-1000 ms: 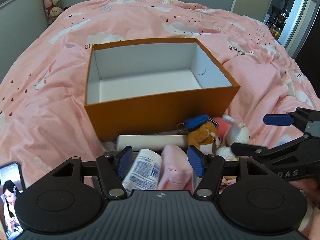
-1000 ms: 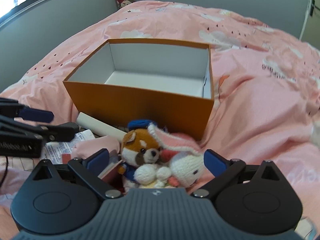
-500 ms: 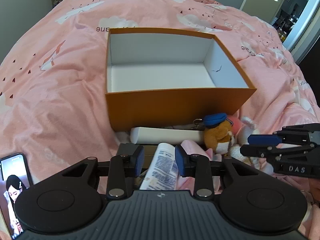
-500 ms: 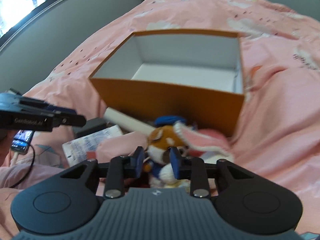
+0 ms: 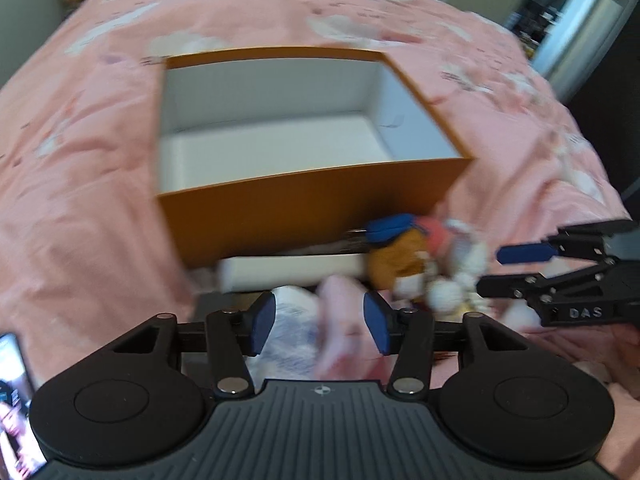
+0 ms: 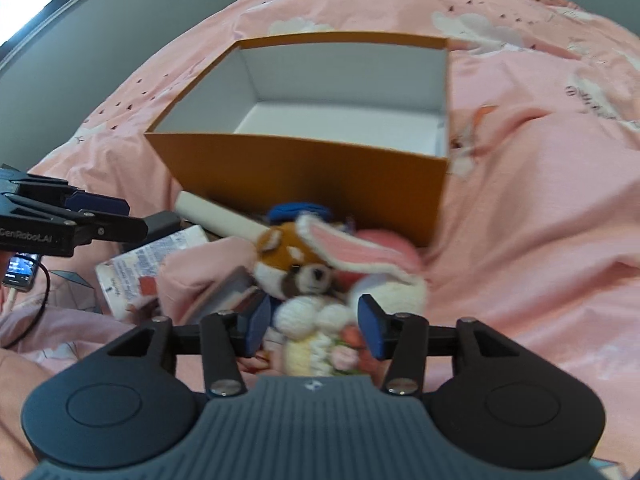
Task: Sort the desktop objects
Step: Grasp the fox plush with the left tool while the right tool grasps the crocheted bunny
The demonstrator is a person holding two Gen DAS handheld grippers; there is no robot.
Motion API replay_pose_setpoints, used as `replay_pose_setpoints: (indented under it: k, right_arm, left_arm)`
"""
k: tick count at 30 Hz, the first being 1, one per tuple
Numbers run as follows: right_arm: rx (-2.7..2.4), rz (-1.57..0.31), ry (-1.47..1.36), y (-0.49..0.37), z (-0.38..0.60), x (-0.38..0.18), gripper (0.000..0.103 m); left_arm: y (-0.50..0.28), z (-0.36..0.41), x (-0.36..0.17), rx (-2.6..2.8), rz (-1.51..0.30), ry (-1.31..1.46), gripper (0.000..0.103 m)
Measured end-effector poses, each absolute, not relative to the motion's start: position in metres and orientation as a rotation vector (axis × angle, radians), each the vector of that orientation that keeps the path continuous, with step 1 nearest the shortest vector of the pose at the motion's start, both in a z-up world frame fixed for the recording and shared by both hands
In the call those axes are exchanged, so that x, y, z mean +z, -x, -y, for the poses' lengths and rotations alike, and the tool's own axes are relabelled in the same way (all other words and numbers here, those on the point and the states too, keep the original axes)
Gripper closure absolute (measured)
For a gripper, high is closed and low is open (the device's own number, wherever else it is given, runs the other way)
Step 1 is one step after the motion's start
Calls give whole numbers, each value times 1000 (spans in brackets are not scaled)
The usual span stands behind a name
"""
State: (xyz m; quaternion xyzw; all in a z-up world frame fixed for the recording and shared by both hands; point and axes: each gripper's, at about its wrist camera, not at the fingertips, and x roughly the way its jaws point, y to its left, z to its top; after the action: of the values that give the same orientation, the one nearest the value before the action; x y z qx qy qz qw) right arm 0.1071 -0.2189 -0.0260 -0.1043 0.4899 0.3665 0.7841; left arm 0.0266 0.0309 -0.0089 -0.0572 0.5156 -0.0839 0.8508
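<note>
A bed under pink bedding is seen; on it lie a box, toys, a tube and a phone.

Plush toys before box

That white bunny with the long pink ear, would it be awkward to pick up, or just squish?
The white bunny looks knitted and stuffed, so it would probably squash rather than slip. Its long pink ear droops over the brown plush beside it, so it would likely flop when lifted. It seems light, and unlikely to roll on the rumpled pink duvet.
</note>
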Motion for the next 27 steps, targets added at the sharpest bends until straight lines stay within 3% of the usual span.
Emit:
replay_pose_setpoints:
  k: [5, 9, 18, 24, 27]
  right_arm:
    - [732, -1045, 239, -119, 230, -26, 44]
    - [694, -1128, 166, -133, 232, -47, 44]
    - [658, -1229, 15, -157, 239, -76, 33]
    - [645, -1267, -43, -165, 240, -91, 35]
    - [652, -1257, -54, -165, 242, -90, 41]
  left_arm:
    - [-50, 6, -16, -283, -1099, 42, 37]
    - [-67, 24, -35, -284, -1129, 37, 37]
    - [-82, 37, -61, -311, -1170, 65, 35]
    - [-93, 32, -78, -330, -1199, 148, 35]
    - [-92, 28, -81, -330, -1194, 184, 44]
